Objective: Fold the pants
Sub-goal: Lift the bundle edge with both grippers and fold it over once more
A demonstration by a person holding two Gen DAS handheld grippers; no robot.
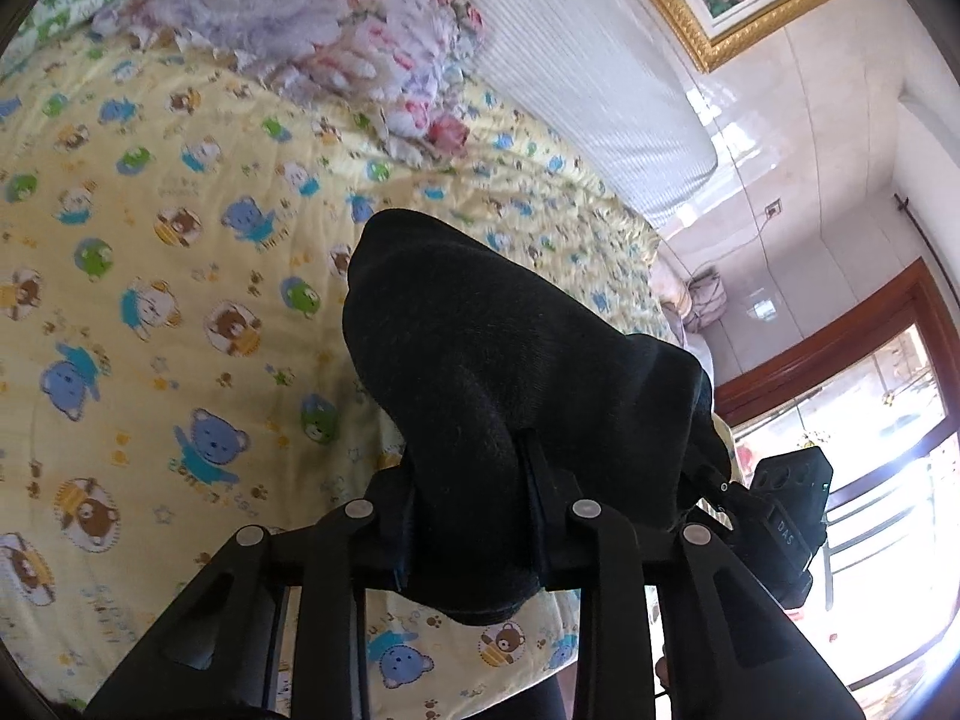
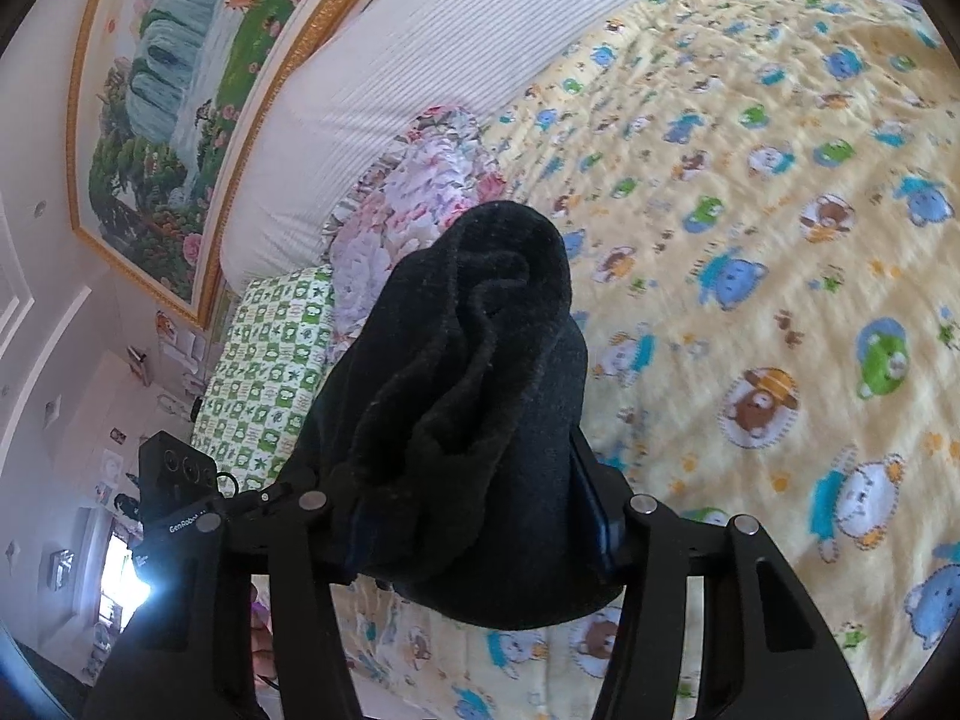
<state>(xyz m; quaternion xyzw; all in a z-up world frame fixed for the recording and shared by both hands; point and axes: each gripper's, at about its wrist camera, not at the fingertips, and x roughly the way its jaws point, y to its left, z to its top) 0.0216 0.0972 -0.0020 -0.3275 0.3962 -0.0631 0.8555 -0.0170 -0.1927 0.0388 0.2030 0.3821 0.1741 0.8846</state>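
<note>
The black pants (image 1: pixel 480 372) are bunched up and lifted above the bed. My left gripper (image 1: pixel 468 516) is shut on one part of the dark fabric, which covers its fingertips. My right gripper (image 2: pixel 474 516) is shut on another bunch of the black pants (image 2: pixel 474 372), folds of cloth draped over its fingers. In the left wrist view the other gripper's body (image 1: pixel 786 516) shows at the right, close by. In the right wrist view the other gripper's body (image 2: pixel 174 480) shows at the left.
A yellow bedsheet with cartoon bears (image 1: pixel 180 300) covers the bed (image 2: pixel 780 240). A floral quilt (image 1: pixel 336 30) and a green checked pillow (image 2: pixel 270 372) lie at the head. A white striped headboard (image 2: pixel 420 60) and a framed painting (image 2: pixel 180 90) stand behind. A window (image 1: pixel 870 450) is at the right.
</note>
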